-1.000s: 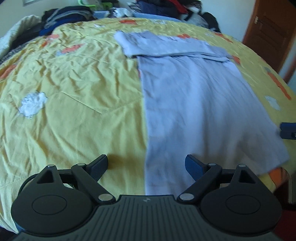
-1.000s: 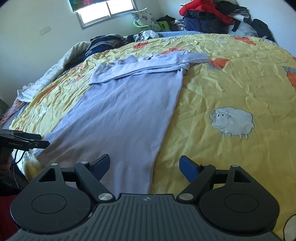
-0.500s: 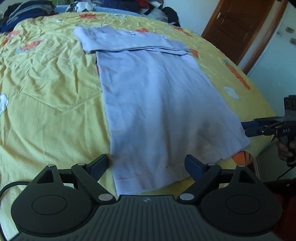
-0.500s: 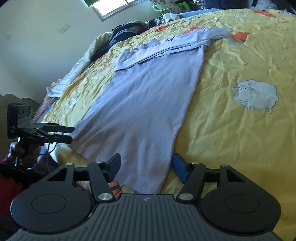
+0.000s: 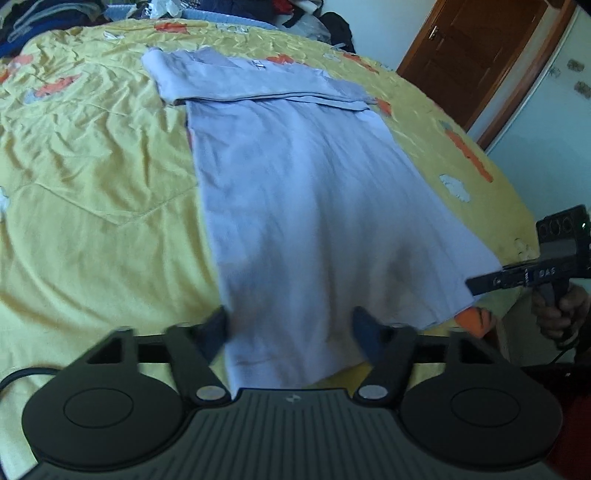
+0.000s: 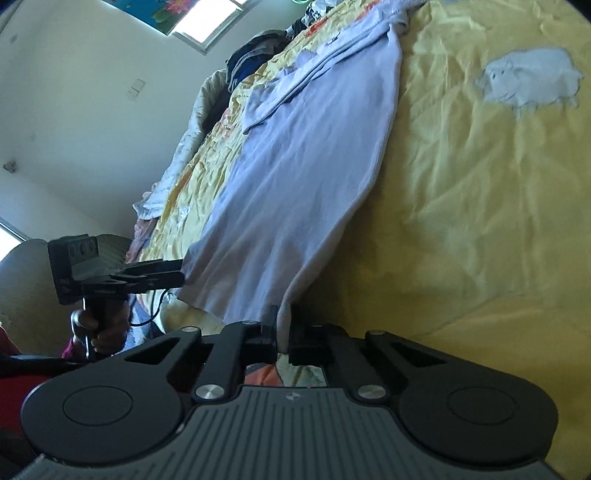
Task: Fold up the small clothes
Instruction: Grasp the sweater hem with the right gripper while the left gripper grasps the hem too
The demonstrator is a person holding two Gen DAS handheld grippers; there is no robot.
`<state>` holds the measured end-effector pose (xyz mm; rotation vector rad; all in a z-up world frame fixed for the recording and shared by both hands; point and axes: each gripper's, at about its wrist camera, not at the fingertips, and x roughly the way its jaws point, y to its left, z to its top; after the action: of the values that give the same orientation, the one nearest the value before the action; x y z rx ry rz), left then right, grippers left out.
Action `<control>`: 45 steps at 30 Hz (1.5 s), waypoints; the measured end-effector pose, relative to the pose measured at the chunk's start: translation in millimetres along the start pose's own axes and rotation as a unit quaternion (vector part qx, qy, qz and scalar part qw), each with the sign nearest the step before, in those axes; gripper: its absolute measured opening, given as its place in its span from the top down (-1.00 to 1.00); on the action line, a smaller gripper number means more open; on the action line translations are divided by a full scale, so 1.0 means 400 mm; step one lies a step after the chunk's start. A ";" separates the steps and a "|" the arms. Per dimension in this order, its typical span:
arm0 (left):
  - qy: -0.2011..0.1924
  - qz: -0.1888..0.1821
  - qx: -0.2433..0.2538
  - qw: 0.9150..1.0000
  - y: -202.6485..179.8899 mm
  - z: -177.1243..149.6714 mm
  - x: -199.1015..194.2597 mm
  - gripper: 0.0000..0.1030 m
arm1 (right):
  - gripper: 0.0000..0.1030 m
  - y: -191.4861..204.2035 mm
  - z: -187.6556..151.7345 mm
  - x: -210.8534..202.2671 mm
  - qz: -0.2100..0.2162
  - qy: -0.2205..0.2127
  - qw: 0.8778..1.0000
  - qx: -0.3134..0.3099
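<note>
My left claw (image 5: 291, 328) stands with its jaws apart, one on each side of the near left hem corner of the lilac shirt (image 5: 314, 206), and I can't tell if the pads touch the cloth. The shirt is a soft, finely ribbed knit, lying flat and long on the bed, running away from the claw, with its sleeves folded across the far end into a straight band. Under it is a crinkled yellow bedsheet (image 5: 92, 221), matte and creased, printed with orange shapes.

My right claw (image 6: 282, 341) has its jaws drawn together, clamped on the shirt's other near corner, and the fabric bunches into a narrow ridge between the fingers.

The left wrist view alone gives me the brown wooden door (image 5: 476, 51) far right of the claw and the right claw seen side-on at the shirt's edge. The right wrist view alone shows a pale sheep print (image 6: 528, 77) on the sheet, ahead and right of the claw, a window (image 6: 207, 22) up on the wall, and the left claw level at the hem, gripped by a hand (image 6: 107, 325)
</note>
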<state>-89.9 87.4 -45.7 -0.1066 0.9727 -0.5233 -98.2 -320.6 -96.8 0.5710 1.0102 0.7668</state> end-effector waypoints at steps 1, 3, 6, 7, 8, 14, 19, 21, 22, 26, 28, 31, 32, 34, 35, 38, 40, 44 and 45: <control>0.000 -0.001 -0.007 1.000 0.006 -0.003 -0.004 0.08 | 0.84 0.006 -0.002 0.001 -0.002 0.000 1.000 -0.004; -0.002 -0.003 -0.029 1.000 0.028 -0.006 -0.010 0.46 | 0.84 0.016 -0.002 0.002 -0.009 0.001 1.000 -0.012; -0.002 0.000 -0.058 0.998 0.057 -0.005 -0.009 0.86 | 0.83 0.027 -0.003 0.001 -0.019 -0.001 1.000 -0.021; -0.002 -0.003 -0.068 0.998 0.063 -0.005 -0.008 0.86 | 0.85 0.035 -0.004 0.001 -0.023 -0.001 0.999 -0.027; -0.001 -0.005 -0.073 0.997 0.064 -0.005 -0.009 0.90 | 0.94 0.046 -0.005 0.001 -0.026 -0.001 0.999 -0.035; -0.010 -0.004 -0.056 0.998 0.027 0.005 -0.021 0.94 | 0.89 0.099 0.009 -0.022 -0.035 -0.014 0.997 -0.067; -0.040 -0.015 -0.052 0.998 0.003 0.046 -0.052 0.94 | 0.89 0.149 0.049 -0.060 -0.027 -0.048 0.994 -0.098; -0.055 -0.016 -0.054 0.997 -0.003 0.067 -0.065 0.94 | 0.89 0.160 0.069 -0.072 -0.026 -0.061 0.992 -0.105; -0.061 -0.017 -0.055 0.996 -0.006 0.078 -0.071 0.94 | 0.89 0.164 0.081 -0.076 -0.029 -0.068 0.991 -0.108; -0.067 -0.009 -0.038 0.997 -0.026 0.110 -0.077 0.95 | 0.89 0.181 0.109 -0.071 -0.032 -0.084 0.989 -0.116; -0.053 0.000 -0.028 0.998 -0.029 0.114 -0.073 0.95 | 0.89 0.188 0.118 -0.067 -0.034 -0.084 0.989 -0.121; -0.046 -0.003 -0.033 0.998 0.002 0.098 -0.081 0.93 | 0.89 0.194 0.110 -0.055 -0.044 -0.073 0.988 -0.126; -0.038 -0.001 -0.039 0.999 0.020 0.090 -0.082 0.90 | 0.89 0.192 0.104 -0.048 -0.049 -0.069 0.988 -0.126; -0.018 0.014 -0.053 0.998 0.051 0.072 -0.080 0.56 | 0.89 0.182 0.095 -0.047 -0.053 -0.067 0.989 -0.119; 0.001 0.019 -0.061 0.998 0.069 0.063 -0.069 -0.13 | 0.89 0.174 0.091 -0.046 -0.055 -0.067 0.990 -0.113; 0.010 0.005 -0.081 0.997 0.109 0.030 -0.050 -0.74 | 0.89 0.164 0.083 -0.047 -0.057 -0.067 0.990 -0.106; 0.012 -0.029 -0.075 0.997 0.124 0.020 -0.043 -0.87 | 0.89 0.162 0.080 -0.048 -0.056 -0.066 0.991 -0.104; 0.018 -0.123 -0.074 0.990 0.127 0.018 -0.017 -0.90 | 0.88 0.152 0.081 -0.038 -0.054 -0.061 0.992 -0.096; 0.023 -0.145 -0.066 0.987 0.121 0.016 -0.006 -0.89 | 0.88 0.151 0.080 -0.036 -0.053 -0.059 0.992 -0.096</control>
<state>-67.8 129.9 -55.5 -0.3610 1.0431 -0.7298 -91.7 -297.4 -31.3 0.3896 0.8392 0.7185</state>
